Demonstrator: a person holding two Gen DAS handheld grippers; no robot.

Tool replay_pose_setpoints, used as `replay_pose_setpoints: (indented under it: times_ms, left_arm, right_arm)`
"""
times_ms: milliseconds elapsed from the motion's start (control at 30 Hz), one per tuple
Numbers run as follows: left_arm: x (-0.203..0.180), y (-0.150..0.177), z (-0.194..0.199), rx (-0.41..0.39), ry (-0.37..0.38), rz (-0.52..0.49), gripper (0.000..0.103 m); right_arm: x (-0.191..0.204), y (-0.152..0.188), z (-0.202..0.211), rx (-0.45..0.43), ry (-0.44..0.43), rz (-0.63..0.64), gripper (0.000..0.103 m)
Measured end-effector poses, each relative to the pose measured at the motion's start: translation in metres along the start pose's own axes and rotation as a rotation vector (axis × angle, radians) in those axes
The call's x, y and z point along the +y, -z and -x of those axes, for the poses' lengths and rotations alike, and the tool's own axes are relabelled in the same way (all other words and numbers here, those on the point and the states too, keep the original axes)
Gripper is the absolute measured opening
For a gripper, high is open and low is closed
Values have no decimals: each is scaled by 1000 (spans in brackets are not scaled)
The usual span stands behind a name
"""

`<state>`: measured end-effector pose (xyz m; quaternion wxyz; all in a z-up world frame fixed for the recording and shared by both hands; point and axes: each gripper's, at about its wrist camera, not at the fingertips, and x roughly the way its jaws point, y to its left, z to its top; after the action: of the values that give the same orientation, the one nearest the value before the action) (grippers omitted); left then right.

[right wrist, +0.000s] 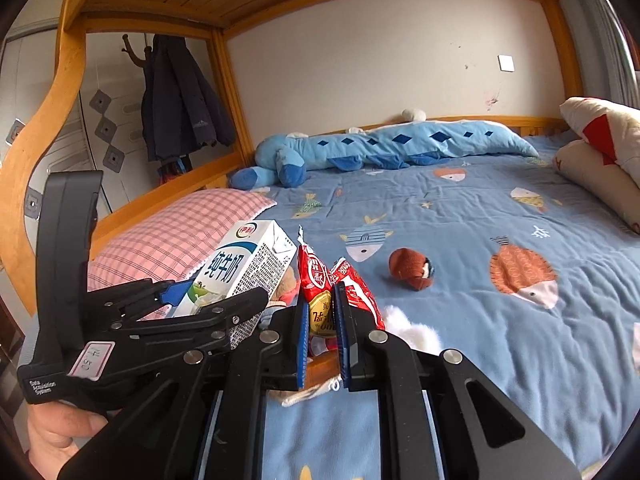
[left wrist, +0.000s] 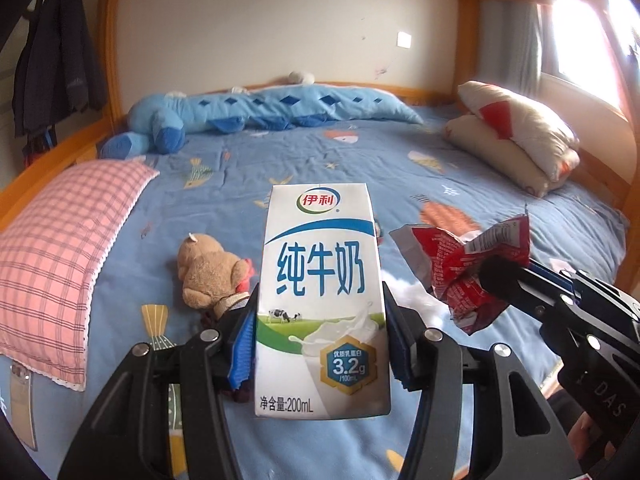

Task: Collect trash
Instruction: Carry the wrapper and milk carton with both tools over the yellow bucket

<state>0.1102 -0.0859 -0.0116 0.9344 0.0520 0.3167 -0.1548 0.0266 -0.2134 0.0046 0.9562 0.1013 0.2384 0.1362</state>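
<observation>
Over the blue fish-print bed (left wrist: 360, 168), the left gripper (left wrist: 320, 344) squeezes a white milk carton (left wrist: 320, 300) and the right gripper (right wrist: 322, 340) pinches a crinkly red snack wrapper (right wrist: 340, 292).

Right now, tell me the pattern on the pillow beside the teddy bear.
Pink and white plaid on the pillow, clearest in the left wrist view.

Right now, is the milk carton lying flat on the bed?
No, the milk carton stands upright, clamped between the jaws of the left gripper and lifted above the blue bedsheet.
</observation>
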Motion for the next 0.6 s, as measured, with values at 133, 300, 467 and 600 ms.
replay_pose_setpoints:
  times_ms: [133, 300, 467, 600]
  left_arm:
    - [-18, 7, 19, -8, 41, -11, 54]
    - [-50, 18, 39, -26, 110, -54, 54]
    - [-95, 32, 53, -25, 237, -93, 54]
    - [-139, 47, 59, -13, 323, -155, 54]
  right_arm:
    - [-2, 5, 30, -25, 29, -4, 12]
    - [-9, 16, 71, -47, 81, -3, 12]
    - [-25, 36, 122, -63, 154, -32, 12]
    - [-41, 53, 160, -76, 234, -56, 12]
